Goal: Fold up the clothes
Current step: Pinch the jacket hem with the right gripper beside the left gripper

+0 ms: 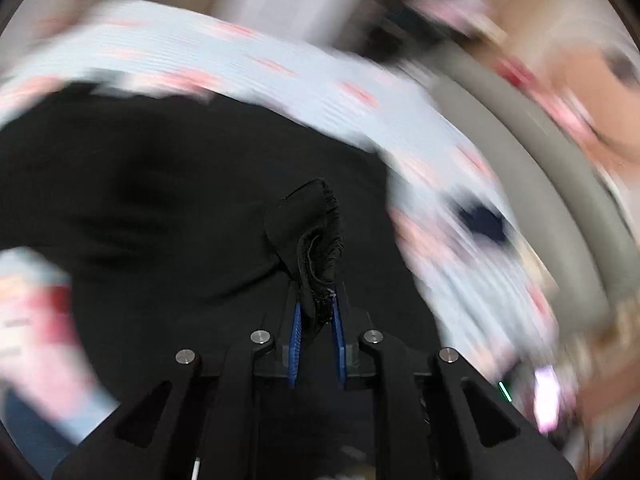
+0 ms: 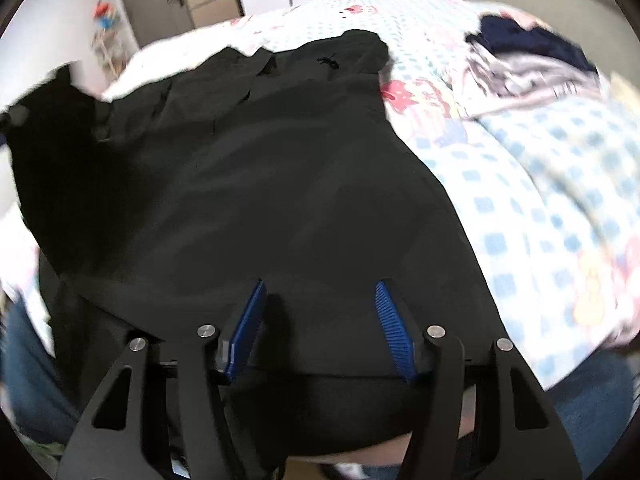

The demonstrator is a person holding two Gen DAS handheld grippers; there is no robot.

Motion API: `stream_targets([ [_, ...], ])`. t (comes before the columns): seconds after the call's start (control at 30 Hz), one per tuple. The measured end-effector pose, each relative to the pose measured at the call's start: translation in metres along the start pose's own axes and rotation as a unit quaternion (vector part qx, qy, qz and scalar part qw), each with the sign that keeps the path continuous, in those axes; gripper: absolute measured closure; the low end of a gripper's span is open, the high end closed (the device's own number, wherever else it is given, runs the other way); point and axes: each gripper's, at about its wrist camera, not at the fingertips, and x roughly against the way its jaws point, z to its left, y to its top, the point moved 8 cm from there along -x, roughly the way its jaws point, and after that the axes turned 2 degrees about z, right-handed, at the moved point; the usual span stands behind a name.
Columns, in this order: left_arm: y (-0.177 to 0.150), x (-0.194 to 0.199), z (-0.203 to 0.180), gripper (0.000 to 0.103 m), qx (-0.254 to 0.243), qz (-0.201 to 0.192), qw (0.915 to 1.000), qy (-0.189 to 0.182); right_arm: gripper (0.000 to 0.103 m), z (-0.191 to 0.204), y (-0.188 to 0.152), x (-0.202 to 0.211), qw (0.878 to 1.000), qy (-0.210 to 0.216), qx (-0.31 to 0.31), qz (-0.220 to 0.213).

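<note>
**Black garment spread on the bed, one hem pinched**

The left gripper (image 1: 316,316) had its jaws pressed together on a bunched, stitched edge of the black garment (image 2: 248,184), the cloth standing up in a fold just beyond the blue pads. The right gripper (image 2: 320,320) hovered low over the near part of the same garment with its jaws spread and nothing between them.

The garment lay mostly flat and open across the bed (image 2: 520,200), its far end reaching toward the bed's far side and its near edge hanging toward the person's jeans (image 2: 592,396). No finished fold line showed: it read as one wide layer with a few creases at the far end, and only the pinched corner was lifted. By that look the garment was laid out rather than folded, with the folding of it left to do. A heap of other clothes (image 2: 532,64), dark blue and grey, sat well apart at the far right of the bed; whether those were folded could not be told.

The bed carried a pale sheet with blue checks and pink cartoon prints. Beyond it stood a grey cabinet (image 2: 160,4) and a white wall. The left view was heavily blurred, so little else there was legible.
</note>
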Motion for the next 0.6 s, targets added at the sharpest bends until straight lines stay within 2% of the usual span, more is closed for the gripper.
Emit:
stream_targets([
  [0.07,-0.019,-0.051,-0.032,0.07,-0.014,0.071,0.9956,-0.061,0.044,-0.026,-0.004,0.013,0.999,0.025,-0.031,-0.001],
  [0.1,-0.025,-0.055,-0.032,0.069,-0.01,0.081,0.9944,-0.067,0.044,-0.039,-0.006,0.02,0.998,0.037,-0.047,-0.002],
  [0.2,-0.038,-0.041,-0.006,0.064,0.014,0.073,0.9959,-0.051,0.042,-0.078,-0.011,0.04,0.993,0.075,-0.093,-0.004],
  [0.27,-0.046,-0.031,0.011,0.053,0.031,0.068,0.9964,-0.04,0.033,-0.089,-0.006,0.053,0.989,0.099,-0.104,-0.016],
  [0.3,-0.05,-0.026,0.02,0.052,0.039,0.065,0.9965,-0.035,0.029,-0.093,-0.002,0.055,0.987,0.118,-0.108,-0.018],
  [0.33,-0.055,-0.021,0.028,0.052,0.047,0.062,0.9965,-0.029,0.028,-0.097,0.001,0.057,0.984,0.136,-0.112,-0.021],
  [0.5,-0.076,0.004,0.072,0.052,0.088,0.049,0.9949,-0.002,0.029,-0.097,-0.032,0.074,0.981,0.171,-0.092,0.025],
  [0.6,-0.079,0.011,0.081,0.052,0.091,0.041,0.995,-0.002,0.026,-0.096,-0.052,0.085,0.977,0.191,-0.08,0.053],
])
